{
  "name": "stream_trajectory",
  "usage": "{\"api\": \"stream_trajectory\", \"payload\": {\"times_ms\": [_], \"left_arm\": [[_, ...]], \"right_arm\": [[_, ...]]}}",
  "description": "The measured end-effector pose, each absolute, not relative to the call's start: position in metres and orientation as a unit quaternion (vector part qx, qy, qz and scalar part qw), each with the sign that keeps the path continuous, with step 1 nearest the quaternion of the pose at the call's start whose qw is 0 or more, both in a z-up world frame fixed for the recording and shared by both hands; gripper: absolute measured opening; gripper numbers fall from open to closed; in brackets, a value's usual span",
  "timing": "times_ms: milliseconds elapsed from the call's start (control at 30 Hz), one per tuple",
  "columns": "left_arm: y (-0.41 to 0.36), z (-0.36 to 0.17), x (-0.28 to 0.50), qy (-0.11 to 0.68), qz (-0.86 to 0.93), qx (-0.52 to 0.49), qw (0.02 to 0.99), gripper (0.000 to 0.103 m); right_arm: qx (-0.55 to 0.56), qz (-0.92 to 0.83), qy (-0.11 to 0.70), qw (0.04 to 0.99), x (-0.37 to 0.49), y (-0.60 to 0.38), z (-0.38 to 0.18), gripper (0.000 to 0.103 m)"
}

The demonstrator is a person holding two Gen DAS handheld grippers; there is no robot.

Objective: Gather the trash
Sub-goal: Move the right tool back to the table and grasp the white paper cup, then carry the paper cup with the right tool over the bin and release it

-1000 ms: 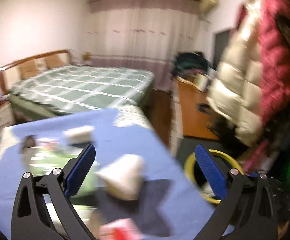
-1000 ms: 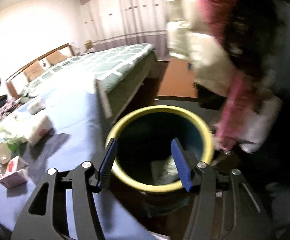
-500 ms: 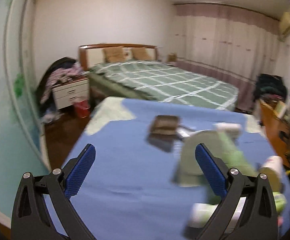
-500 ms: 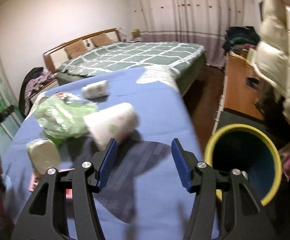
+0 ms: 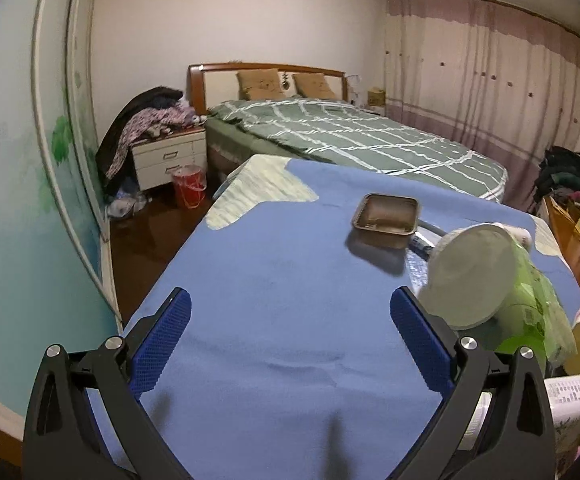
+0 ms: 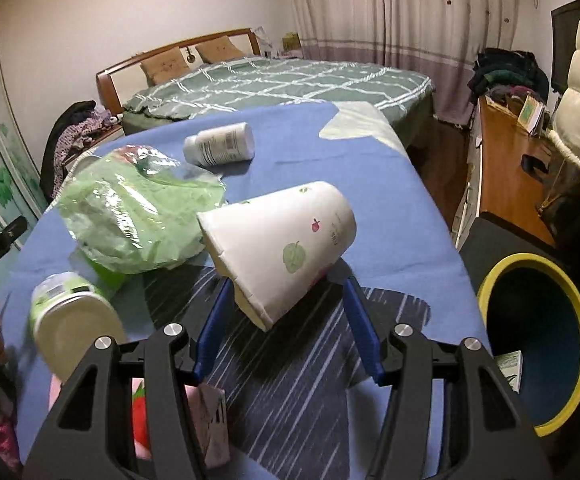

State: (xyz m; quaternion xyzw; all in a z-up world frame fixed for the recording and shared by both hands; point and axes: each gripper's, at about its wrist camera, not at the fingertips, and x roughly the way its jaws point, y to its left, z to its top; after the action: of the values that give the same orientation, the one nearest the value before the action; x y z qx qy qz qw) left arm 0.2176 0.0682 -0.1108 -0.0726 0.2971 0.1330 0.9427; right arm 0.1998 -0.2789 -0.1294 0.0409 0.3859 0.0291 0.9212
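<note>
Just left of the bin (image 6: 538,340), the right gripper (image 6: 285,320) hangs spread behind the tipped cup (image 6: 277,252), pinching nothing, likely lining up a grab. Farther left, the left gripper (image 5: 290,336) gapes, empty, over bare cloth (image 5: 273,304).

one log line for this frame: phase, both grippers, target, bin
phase: approach | right gripper: open, straddling tipped paper cup | left gripper: open, empty, over blue cloth | bin: right of table, not empty
</note>
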Motion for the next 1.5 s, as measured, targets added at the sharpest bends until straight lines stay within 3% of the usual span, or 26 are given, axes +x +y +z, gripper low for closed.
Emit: {"api": "stream_trajectory", "payload": {"times_ms": [100,333,967,1400,1500], "left_arm": [[0.073,-0.113,0.215,0.299,0.138,-0.083,0.941,0.098],[0.065,-0.111,0.212,0.289,0.129,-0.062,0.947,0.098],[0.058,-0.106,0.207,0.281,0.121,-0.053,0.950,0.098],[0.056,-0.105,0.206,0.281,0.120,-0.052,0.951,0.098],[0.056,-0.105,0.206,0.281,0.120,-0.052,0.951,0.098]], "right_arm": [[0.041,0.024,0.391,0.919,0.208,-0.280,-0.134,0.053],[0.045,0.016,0.386,0.921,0.208,-0.288,-0.137,0.007],[0.108,-0.095,0.320,0.936,0.153,-0.386,-0.104,0.004],[0.161,-0.224,0.345,0.897,0.140,-0.478,-0.135,0.004],[0.172,-0.237,0.355,0.888,0.141,-0.488,-0.144,0.012]]}}
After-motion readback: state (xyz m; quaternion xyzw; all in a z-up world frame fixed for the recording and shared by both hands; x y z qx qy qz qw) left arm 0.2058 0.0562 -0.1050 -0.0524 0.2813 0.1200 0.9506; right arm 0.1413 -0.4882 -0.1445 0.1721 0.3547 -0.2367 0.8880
